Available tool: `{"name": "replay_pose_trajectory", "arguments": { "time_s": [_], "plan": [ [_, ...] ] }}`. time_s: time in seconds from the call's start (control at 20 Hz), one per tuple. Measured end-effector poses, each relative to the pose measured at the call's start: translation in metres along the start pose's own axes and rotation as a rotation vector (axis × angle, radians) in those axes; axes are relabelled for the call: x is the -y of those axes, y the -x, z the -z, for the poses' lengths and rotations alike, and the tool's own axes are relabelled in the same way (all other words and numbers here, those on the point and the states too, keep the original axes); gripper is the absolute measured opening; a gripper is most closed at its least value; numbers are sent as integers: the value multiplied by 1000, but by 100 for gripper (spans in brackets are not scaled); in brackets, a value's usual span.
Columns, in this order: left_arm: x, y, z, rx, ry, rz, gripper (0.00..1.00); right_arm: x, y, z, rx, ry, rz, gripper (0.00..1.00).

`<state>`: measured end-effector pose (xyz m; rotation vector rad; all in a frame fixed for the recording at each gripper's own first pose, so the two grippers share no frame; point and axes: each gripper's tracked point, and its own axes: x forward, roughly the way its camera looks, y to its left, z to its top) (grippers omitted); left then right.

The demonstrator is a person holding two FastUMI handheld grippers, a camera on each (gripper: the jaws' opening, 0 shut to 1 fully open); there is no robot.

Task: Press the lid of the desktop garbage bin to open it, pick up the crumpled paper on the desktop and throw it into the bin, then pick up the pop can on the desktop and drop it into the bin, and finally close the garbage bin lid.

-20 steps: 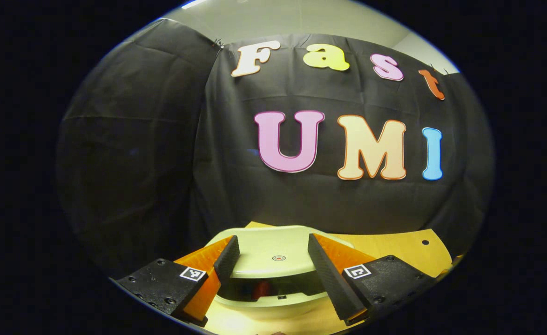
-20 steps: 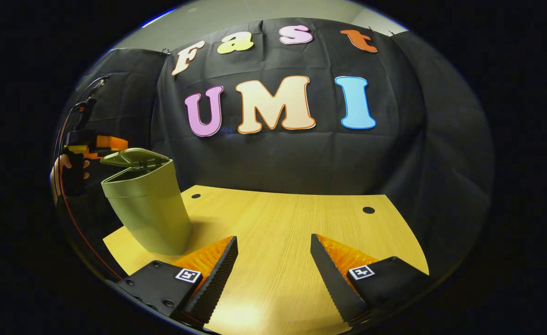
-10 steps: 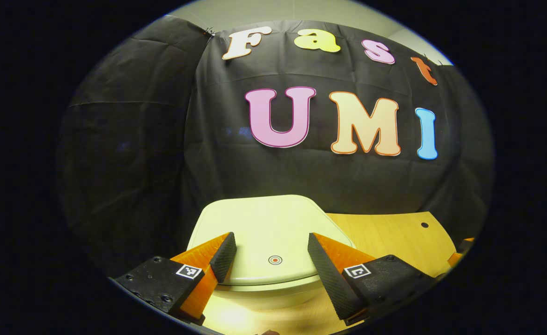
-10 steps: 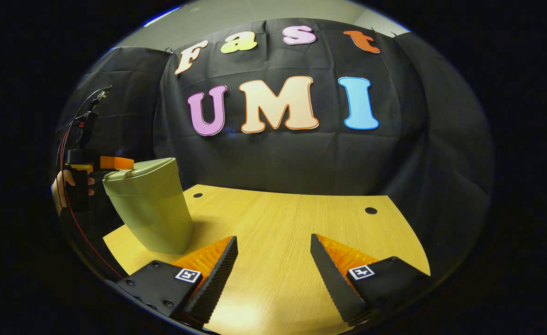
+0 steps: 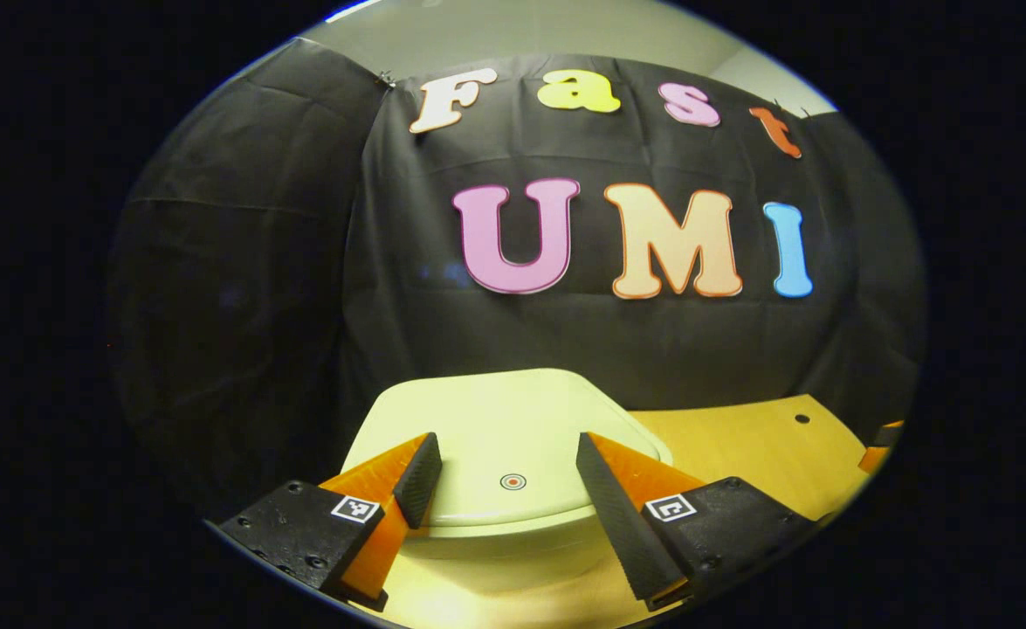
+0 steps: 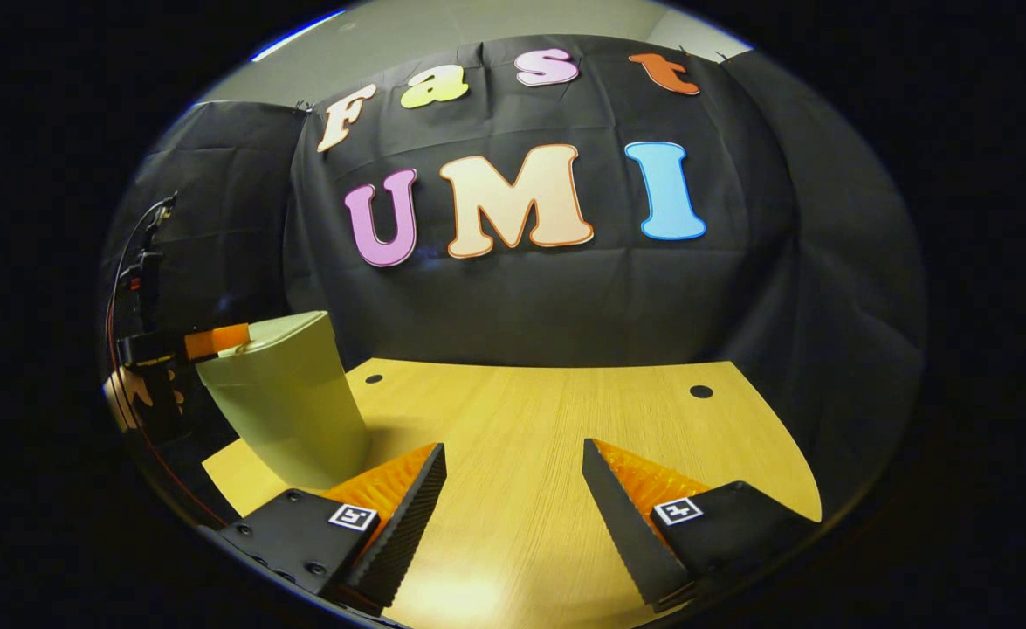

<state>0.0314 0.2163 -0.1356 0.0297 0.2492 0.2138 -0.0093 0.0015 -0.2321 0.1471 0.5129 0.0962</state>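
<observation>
The pale green garbage bin (image 6: 281, 397) stands at the left of the wooden table (image 6: 547, 454) in the right gripper view, its lid (image 5: 486, 437) down flat on the rim. In the left gripper view my left gripper (image 5: 502, 476) hovers open just over the lid's near edge, one finger on each side of a small round red mark (image 5: 513, 481). The same gripper (image 6: 203, 342), held by a hand (image 6: 133, 397), shows beside the bin's top in the right gripper view. My right gripper (image 6: 513, 494) is open over bare table, with nothing between its fingers.
Black cloth walls close the booth behind and on both sides. Two small dark holes (image 6: 701, 391) mark the table's far edge. Cables (image 6: 141, 262) rise from the left gripper at the far left.
The bin lid, propped open a second ago, has come down shut under my left gripper. The bin has tipped slightly. My right gripper has barely moved.
</observation>
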Motion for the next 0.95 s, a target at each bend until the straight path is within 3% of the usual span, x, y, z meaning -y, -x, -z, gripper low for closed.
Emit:
{"name": "replay_pose_trajectory", "arguments": {
  "time_s": [0.15,0.25,0.4,0.55,0.75,0.95],
  "plan": [
    [26,15,-25,101,61,49,94,2,14,-47,110,-3,5,99],
    [57,26,-54,204,26,97,94,6,25,-81,194,-2,28,99],
    [116,42,-82,300,-54,222,93,12,44,-128,319,-10,73,98],
    [166,63,-86,309,-35,344,92,20,64,-163,421,-37,119,98],
    [213,80,-92,311,74,453,90,31,80,-155,441,-30,174,98],
    [230,80,-93,304,43,497,90,30,83,-144,417,-25,173,98]
  ]
}}
